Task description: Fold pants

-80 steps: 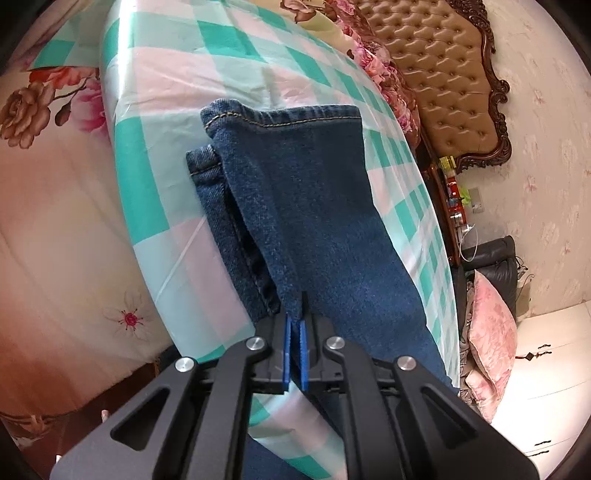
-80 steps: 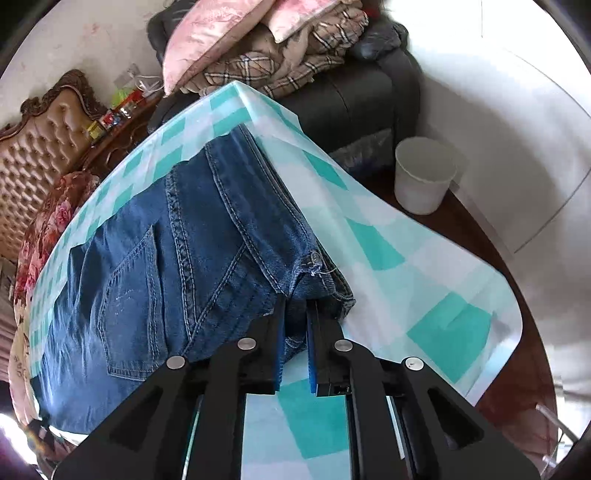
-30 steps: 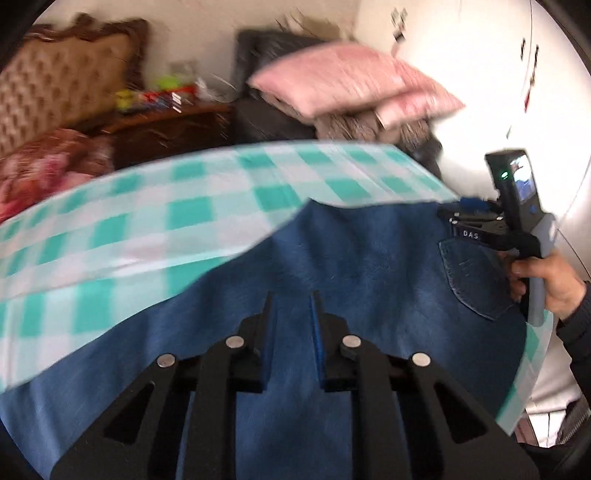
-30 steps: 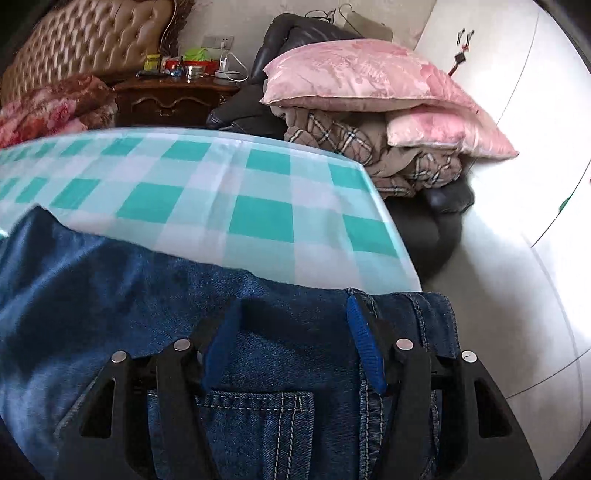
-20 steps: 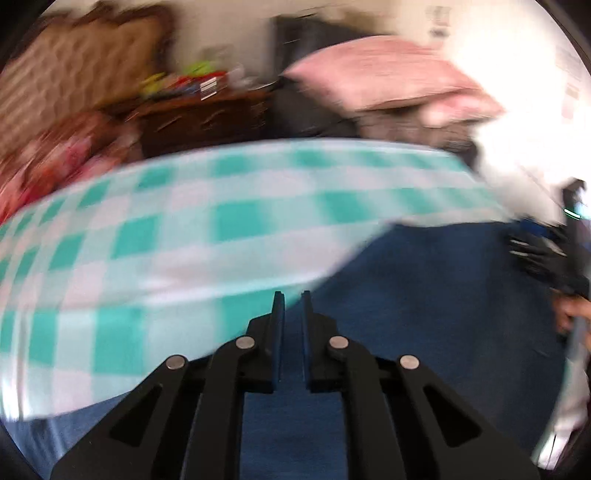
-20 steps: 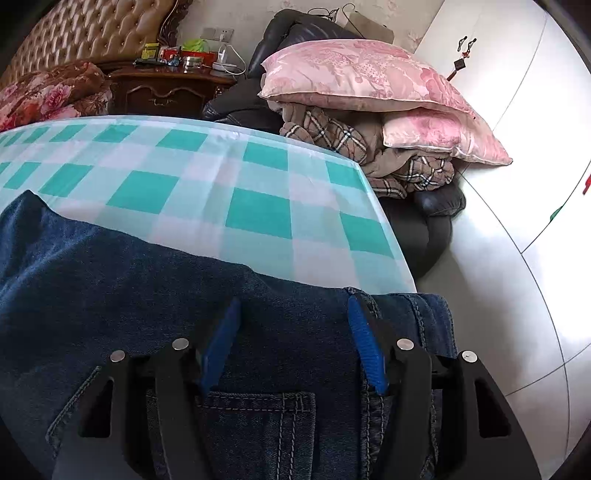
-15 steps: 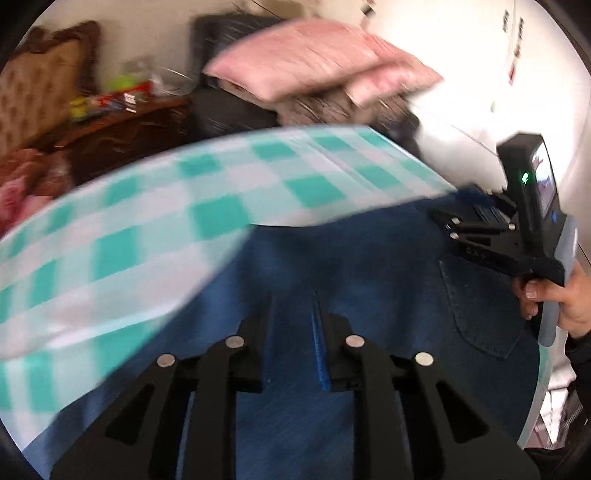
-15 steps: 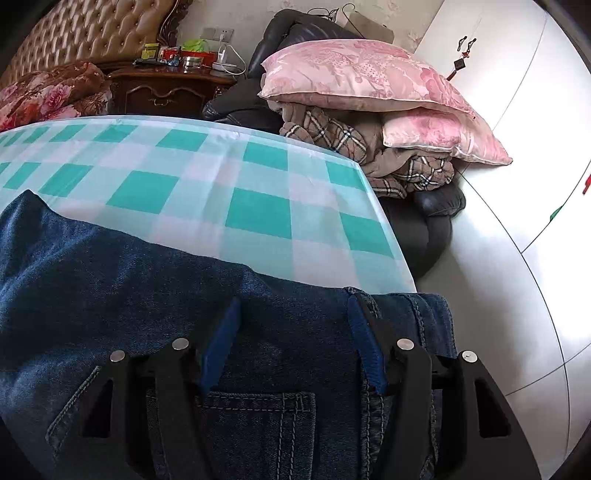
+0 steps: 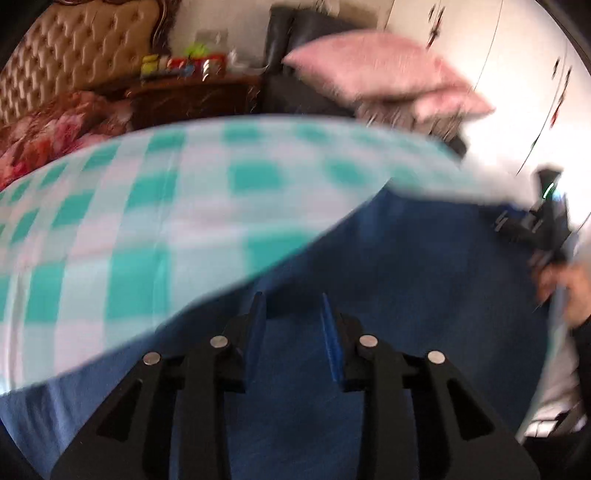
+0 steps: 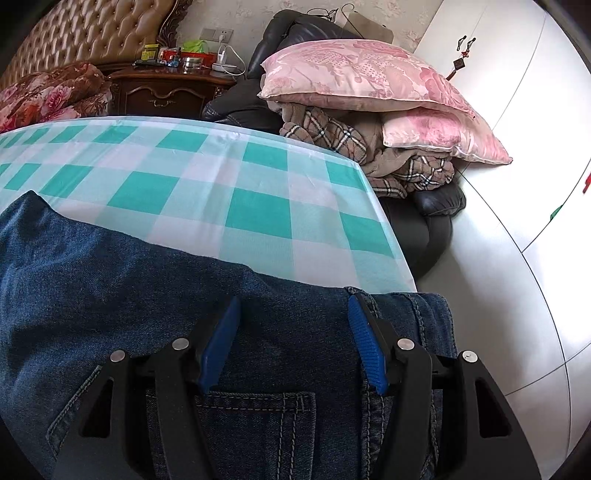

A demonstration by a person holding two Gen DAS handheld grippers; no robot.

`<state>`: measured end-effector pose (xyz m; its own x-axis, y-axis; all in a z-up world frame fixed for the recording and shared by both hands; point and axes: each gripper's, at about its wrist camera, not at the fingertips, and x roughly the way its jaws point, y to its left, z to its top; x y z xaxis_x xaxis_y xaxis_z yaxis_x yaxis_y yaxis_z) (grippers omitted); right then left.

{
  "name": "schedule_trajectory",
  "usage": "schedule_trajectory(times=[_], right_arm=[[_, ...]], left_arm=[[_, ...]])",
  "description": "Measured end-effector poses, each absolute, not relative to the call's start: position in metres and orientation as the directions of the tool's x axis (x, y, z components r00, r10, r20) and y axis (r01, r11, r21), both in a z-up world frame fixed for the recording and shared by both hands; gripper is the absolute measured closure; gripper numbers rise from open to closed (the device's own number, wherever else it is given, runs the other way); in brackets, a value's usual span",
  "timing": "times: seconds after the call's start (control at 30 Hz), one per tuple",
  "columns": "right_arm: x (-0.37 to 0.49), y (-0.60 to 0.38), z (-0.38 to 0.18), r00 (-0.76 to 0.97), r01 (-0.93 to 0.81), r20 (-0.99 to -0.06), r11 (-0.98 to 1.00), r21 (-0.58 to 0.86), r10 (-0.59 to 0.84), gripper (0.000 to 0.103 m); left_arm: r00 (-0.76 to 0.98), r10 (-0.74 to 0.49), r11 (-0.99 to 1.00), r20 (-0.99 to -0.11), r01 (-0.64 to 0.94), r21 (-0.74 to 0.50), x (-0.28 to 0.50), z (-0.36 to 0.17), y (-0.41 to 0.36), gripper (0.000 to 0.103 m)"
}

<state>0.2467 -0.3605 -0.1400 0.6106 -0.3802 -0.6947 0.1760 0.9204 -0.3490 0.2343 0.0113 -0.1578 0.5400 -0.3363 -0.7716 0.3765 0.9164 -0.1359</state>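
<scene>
Blue denim pants [image 10: 110,288] lie flat on a green-and-white checked cloth [image 10: 207,177]. My right gripper [image 10: 291,306] is open and empty just above the waistband end, with a back pocket [image 10: 255,424] below it. In the blurred left wrist view my left gripper [image 9: 291,306] is open and empty over the pants [image 9: 406,266]. The right gripper [image 9: 543,221] shows there at the far right edge of the denim, held by a hand.
Pink pillows [image 10: 369,77] and a plaid blanket lie on a dark leather chair [image 10: 432,221] past the cloth's far corner. A wooden nightstand [image 10: 166,88] with small items and a tufted headboard [image 10: 85,33] stand behind. A white wardrobe [image 10: 517,92] is at right.
Both grippers have let go of the pants and opened. The left gripper has swung round over the denim and its jaws have spread wider in the last half second. The right gripper holds still.
</scene>
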Motion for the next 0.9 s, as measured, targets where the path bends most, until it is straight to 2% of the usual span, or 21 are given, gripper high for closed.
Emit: schedule_trajectory(times=[0.03, 0.1, 0.13, 0.2, 0.27, 0.33, 0.4, 0.43, 0.47, 0.5, 0.53, 0.6, 0.67, 0.77, 0.83, 0.9], right_arm=[[0.247, -0.360, -0.140, 0.611, 0.176, -0.694, 0.920, -0.350, -0.381, 0.046], [0.247, -0.359, -0.139, 0.611, 0.176, -0.692, 0.918, -0.354, -0.384, 0.046], [0.247, -0.359, -0.139, 0.611, 0.176, -0.692, 0.918, -0.355, -0.385, 0.046], [0.247, -0.359, -0.139, 0.610, 0.176, -0.692, 0.918, -0.356, -0.385, 0.046], [0.246, -0.358, -0.140, 0.610, 0.176, -0.690, 0.916, -0.361, -0.390, 0.046], [0.246, -0.356, -0.139, 0.610, 0.177, -0.685, 0.911, -0.373, -0.399, 0.045], [0.247, -0.355, -0.139, 0.610, 0.176, -0.682, 0.908, -0.379, -0.403, 0.044], [0.246, -0.356, -0.139, 0.610, 0.176, -0.683, 0.910, -0.376, -0.401, 0.044], [0.246, -0.356, -0.139, 0.611, 0.176, -0.685, 0.912, -0.370, -0.396, 0.044], [0.246, -0.357, -0.139, 0.613, 0.174, -0.691, 0.919, -0.354, -0.382, 0.043], [0.246, -0.358, -0.138, 0.615, 0.172, -0.693, 0.922, -0.347, -0.376, 0.043], [0.246, -0.358, -0.137, 0.618, 0.165, -0.697, 0.926, -0.339, -0.365, 0.043], [0.244, -0.359, -0.134, 0.620, 0.170, -0.697, 0.929, -0.330, -0.361, 0.043], [0.224, -0.353, -0.109, 0.639, 0.253, -0.658, 0.917, -0.309, -0.398, 0.041], [0.198, -0.334, -0.085, 0.696, 0.245, -0.623, 0.934, -0.261, -0.357, 0.032], [0.171, -0.308, -0.072, 0.730, 0.176, -0.627, 0.962, -0.211, -0.271, 0.030]], left_arm=[[0.581, -0.273, 0.940, -0.767, 0.330, -0.085, 0.234, -0.158, 0.026, 0.085], [0.643, -0.109, 0.990, -0.758, 0.135, -0.028, 0.236, -0.152, 0.066, 0.087], [0.674, -0.110, 0.994, -0.730, 0.070, -0.085, 0.233, -0.143, 0.092, 0.087], [0.695, -0.153, 0.987, -0.703, 0.067, -0.148, 0.223, -0.131, 0.109, 0.086], [0.672, -0.257, 0.966, -0.694, 0.210, -0.153, 0.205, -0.128, 0.093, 0.077], [0.625, -0.311, 0.943, -0.716, 0.297, -0.150, 0.193, -0.136, 0.078, 0.066], [0.583, -0.268, 0.946, -0.767, 0.308, -0.097, 0.191, -0.154, 0.073, 0.064], [0.595, -0.195, 0.965, -0.780, 0.259, -0.044, 0.191, -0.161, 0.085, 0.067], [0.613, -0.188, 0.974, -0.767, 0.218, -0.064, 0.190, -0.160, 0.103, 0.067], [0.637, -0.125, 0.992, -0.761, 0.102, -0.078, 0.189, -0.156, 0.136, 0.061], [0.650, -0.042, 0.999, -0.759, 0.007, -0.049, 0.187, -0.154, 0.157, 0.050], [0.667, 0.083, 0.988, -0.740, -0.154, -0.028, 0.178, -0.149, 0.212, 0.041], [0.649, 0.166, 0.957, -0.742, -0.288, -0.038, 0.163, -0.145, 0.270, 0.040], [0.707, 0.143, 0.966, -0.693, -0.252, -0.059, 0.127, -0.131, 0.315, 0.034], [0.695, 0.094, 0.983, -0.713, -0.177, -0.043, 0.113, -0.136, 0.322, 0.033], [0.615, 0.169, 0.976, -0.770, -0.211, 0.045, 0.109, -0.150, 0.335, 0.033]])
